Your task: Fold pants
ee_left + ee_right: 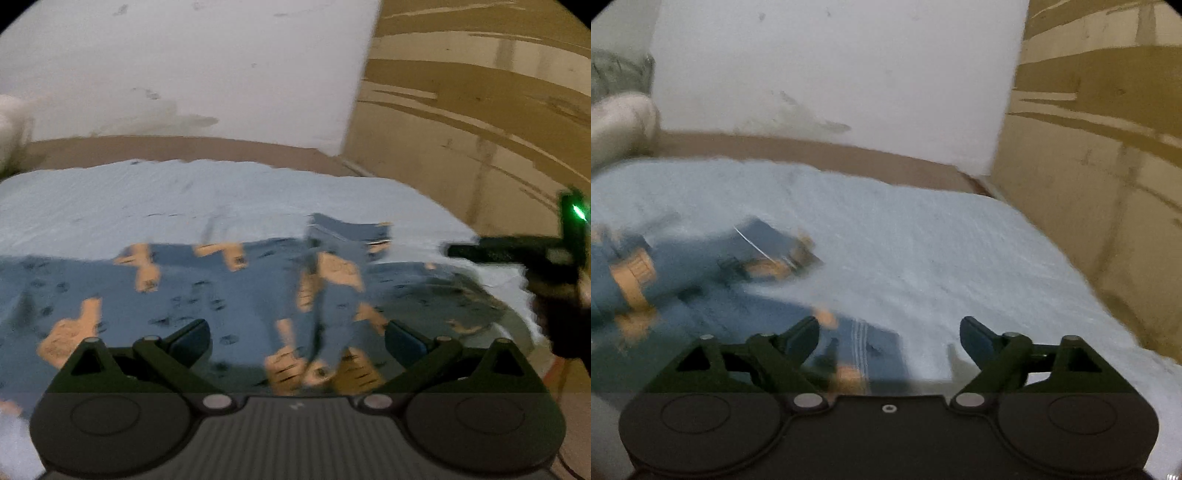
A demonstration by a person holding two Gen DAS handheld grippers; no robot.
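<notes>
Blue pants [229, 295] with a tan print lie spread on the light blue bedsheet [184, 199], with a raised fold running down their middle. My left gripper [297, 338] hovers over that fold, jaws wide open and holding nothing. In the right wrist view the pants [701, 280] lie to the left, blurred, and a white-striped corner [864, 343] reaches in between the fingers. My right gripper [892, 336] is open above that corner and the bare sheet [960, 266], pressing on nothing. The right tool's black body [535, 254] with a green light shows at the right edge of the left wrist view.
A white wall [203, 74] stands behind the bed, above a brown frame edge [221, 149]. A wooden panel [1100, 147] rises along the bed's right side. Pillows [620, 122] sit at the far left. Open sheet lies beyond and to the right of the pants.
</notes>
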